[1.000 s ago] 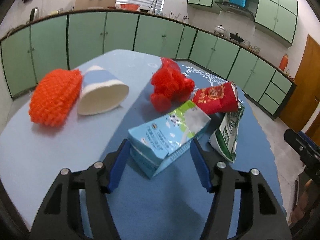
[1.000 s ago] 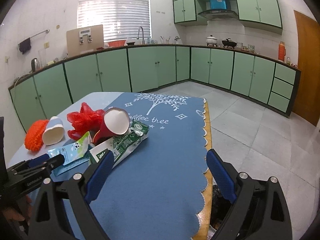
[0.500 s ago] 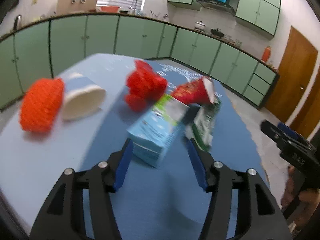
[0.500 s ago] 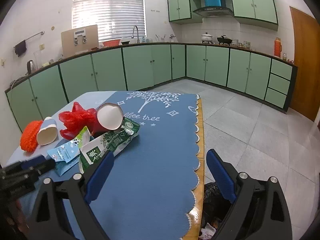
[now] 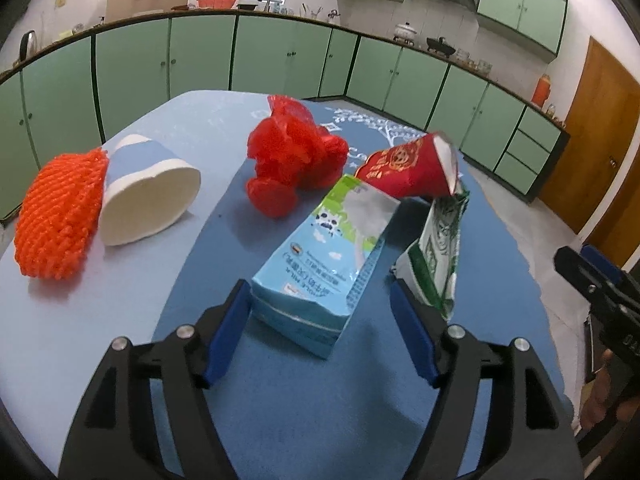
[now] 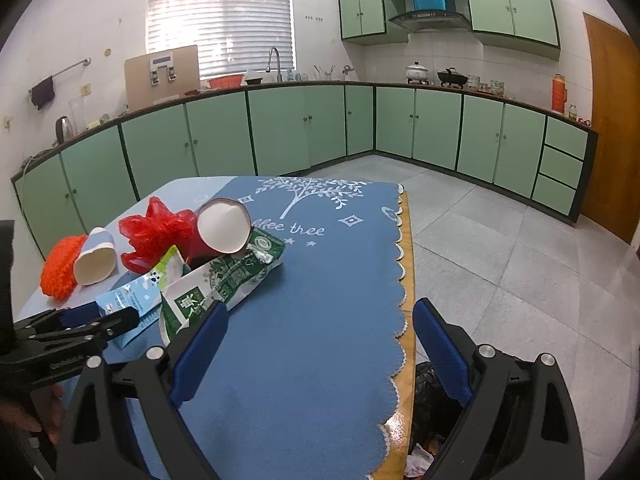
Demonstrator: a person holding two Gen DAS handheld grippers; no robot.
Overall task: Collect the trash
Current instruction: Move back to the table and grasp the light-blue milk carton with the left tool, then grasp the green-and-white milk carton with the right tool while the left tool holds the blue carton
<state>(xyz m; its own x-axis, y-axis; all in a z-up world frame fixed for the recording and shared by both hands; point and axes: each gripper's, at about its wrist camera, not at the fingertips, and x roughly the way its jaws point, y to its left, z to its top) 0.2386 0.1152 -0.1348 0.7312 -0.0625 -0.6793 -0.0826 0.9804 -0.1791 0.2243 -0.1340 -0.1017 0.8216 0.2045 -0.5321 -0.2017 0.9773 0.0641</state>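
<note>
A blue milk carton lies on the blue tablecloth. My left gripper is open, its blue fingers on either side of the carton's near end. Beside the carton lie a green-and-white carton, a red paper cup, a red plastic bag, a white-and-blue paper cup and an orange foam net. My right gripper is open and empty over the table's right part. The milk carton and the left gripper show at its left.
A black trash bag with scraps sits on the floor below the table's scalloped right edge. Green kitchen cabinets line the walls. The grey tiled floor lies to the right.
My left gripper drew back and swung, then came forward around the milk carton's near end again. My right gripper shifted slightly over the table.
</note>
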